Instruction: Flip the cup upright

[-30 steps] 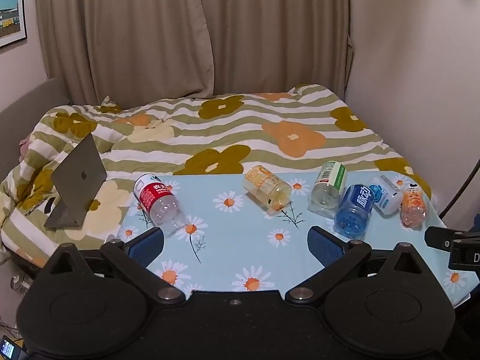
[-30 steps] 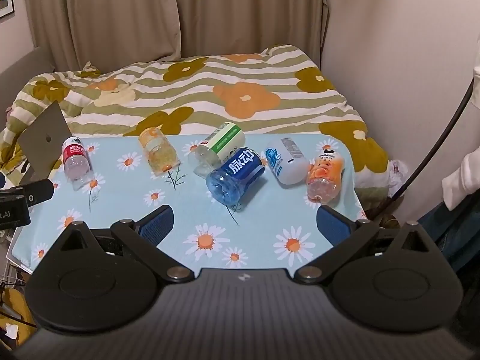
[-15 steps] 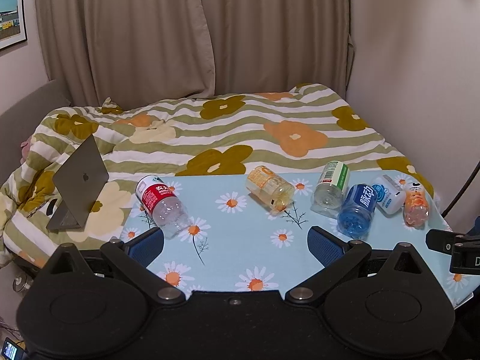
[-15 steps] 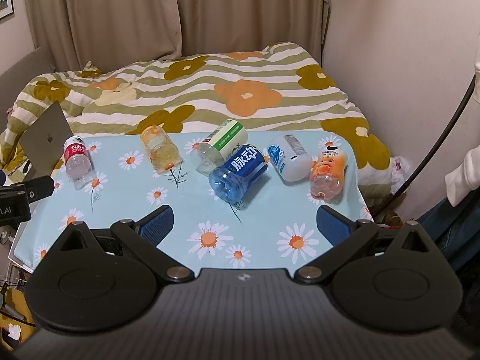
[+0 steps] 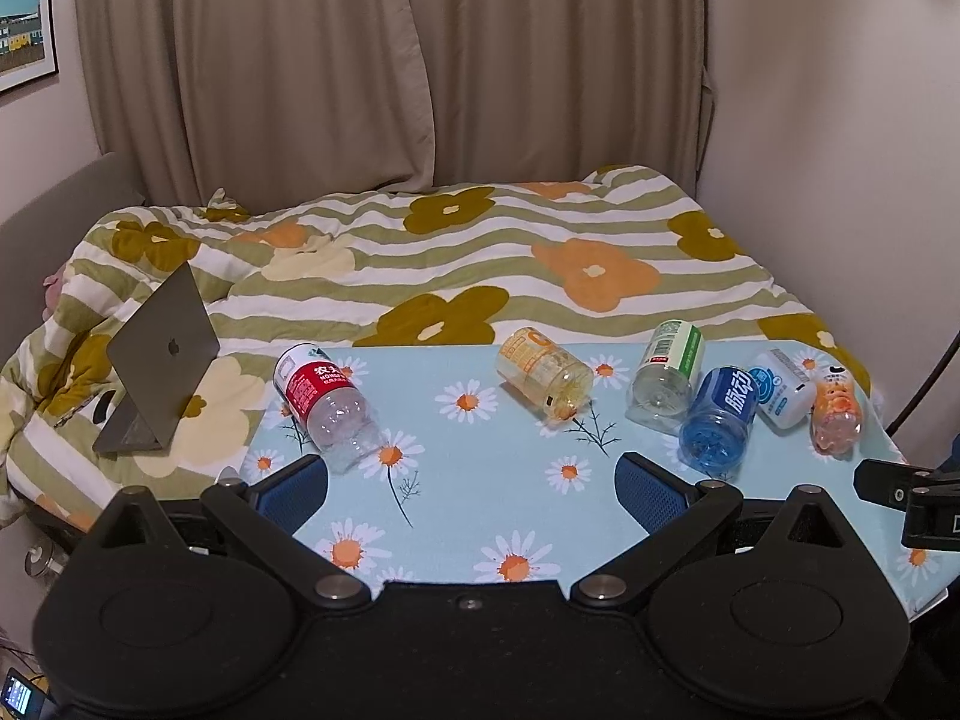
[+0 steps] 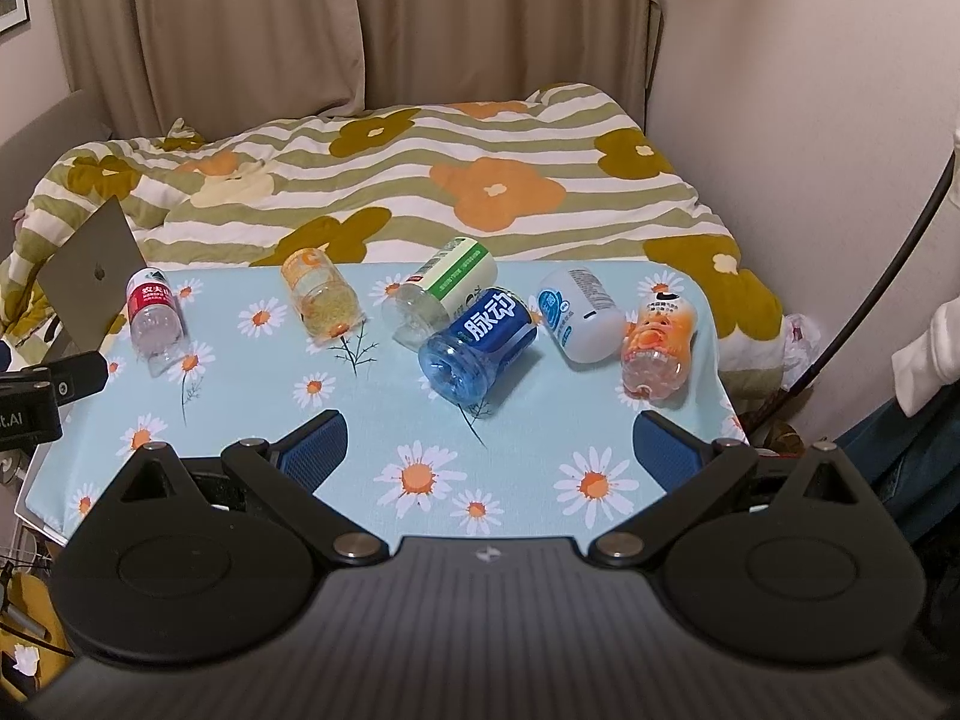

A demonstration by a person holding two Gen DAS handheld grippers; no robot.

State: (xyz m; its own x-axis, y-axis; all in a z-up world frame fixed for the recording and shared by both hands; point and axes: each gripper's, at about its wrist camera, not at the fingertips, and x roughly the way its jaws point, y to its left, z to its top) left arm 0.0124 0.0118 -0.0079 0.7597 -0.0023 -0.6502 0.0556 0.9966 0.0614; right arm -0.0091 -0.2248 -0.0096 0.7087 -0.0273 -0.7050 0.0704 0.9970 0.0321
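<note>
Several cut-off bottle cups lie on their sides on a daisy-print table: red-label, yellow, green-label, blue, white and orange. My left gripper is open and empty over the table's near edge, short of the red-label cup. My right gripper is open and empty, just in front of the blue cup.
A bed with a flowered striped quilt lies behind the table. An open laptop stands on the bed at the left. Curtains and a wall are behind. A dark cable runs at the right.
Both grippers have drawn slightly nearer and lower toward the table; the cups look a little larger. Nothing on the table has moved.
</note>
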